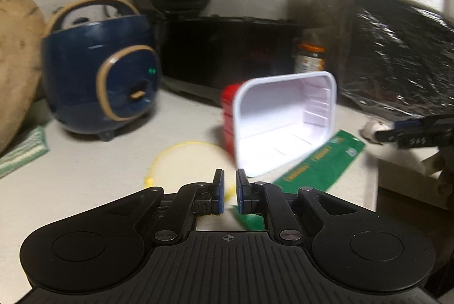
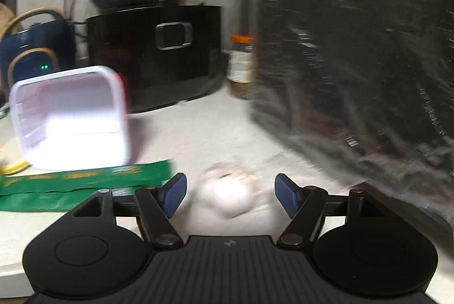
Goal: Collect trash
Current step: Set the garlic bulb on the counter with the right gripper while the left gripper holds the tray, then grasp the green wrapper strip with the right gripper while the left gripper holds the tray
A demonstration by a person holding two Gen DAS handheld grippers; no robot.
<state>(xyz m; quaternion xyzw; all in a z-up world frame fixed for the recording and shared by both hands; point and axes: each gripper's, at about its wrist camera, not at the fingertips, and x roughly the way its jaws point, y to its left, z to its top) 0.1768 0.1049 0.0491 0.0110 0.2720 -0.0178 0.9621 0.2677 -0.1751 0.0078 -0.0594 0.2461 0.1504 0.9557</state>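
A white plastic tub [image 1: 286,125] with a red outside lies on its side on the counter, its mouth facing me; it also shows in the right wrist view [image 2: 71,119]. A green wrapper [image 1: 317,162] lies in front of it, also in the right wrist view [image 2: 85,184]. A yellow band [image 1: 181,156] lies to the left. A crumpled white wad [image 2: 229,193] lies between the open fingers of my right gripper [image 2: 230,192], which also shows in the left wrist view [image 1: 397,133]. My left gripper [image 1: 229,184] is nearly shut and empty, just short of the tub.
A navy rice cooker [image 1: 102,77] stands at the left, a black cooker [image 2: 153,54] with its lid up behind the tub. A jar [image 2: 241,65] stands beside a black plastic bag [image 2: 354,62] at the right. A green cloth [image 1: 22,150] lies far left.
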